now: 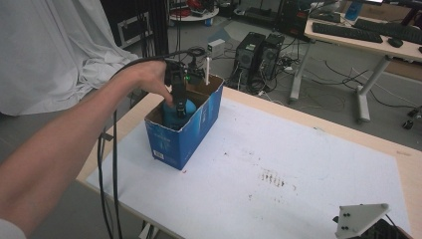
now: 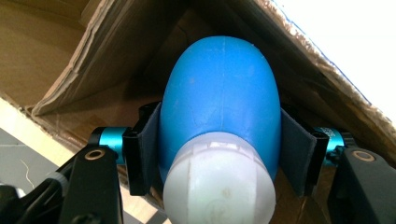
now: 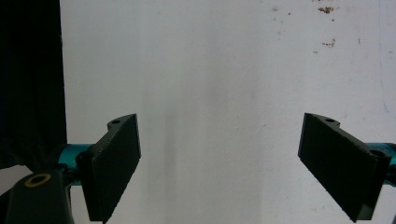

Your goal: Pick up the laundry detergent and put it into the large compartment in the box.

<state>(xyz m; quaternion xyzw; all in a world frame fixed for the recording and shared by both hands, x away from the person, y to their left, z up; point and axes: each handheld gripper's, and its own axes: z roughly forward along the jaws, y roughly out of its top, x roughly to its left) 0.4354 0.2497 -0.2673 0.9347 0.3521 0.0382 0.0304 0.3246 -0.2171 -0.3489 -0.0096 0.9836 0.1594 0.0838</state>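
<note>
My left gripper point(image 2: 219, 154) pinching blue bottle point(image 2: 219, 102) inside box point(image 1: 191, 132), upper left; right gripper point(image 3: 219, 168) spread over table point(image 3: 224, 70).

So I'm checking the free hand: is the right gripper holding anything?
No, the right gripper has its jaws wide apart with just the white table cover between them.

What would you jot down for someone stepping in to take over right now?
Left tool: shut on the blue bottle, pads pressing both its sides, white cap toward the camera.
Right tool: open, nothing between the pads, above the white table cover near the front right corner.
Bottle: partly down inside the open blue cardboard box at the table's far left.
Done: bottle picked up and brought into the box.
Left: probably lower it to the box floor, let go, and lift the left tool out.
</note>
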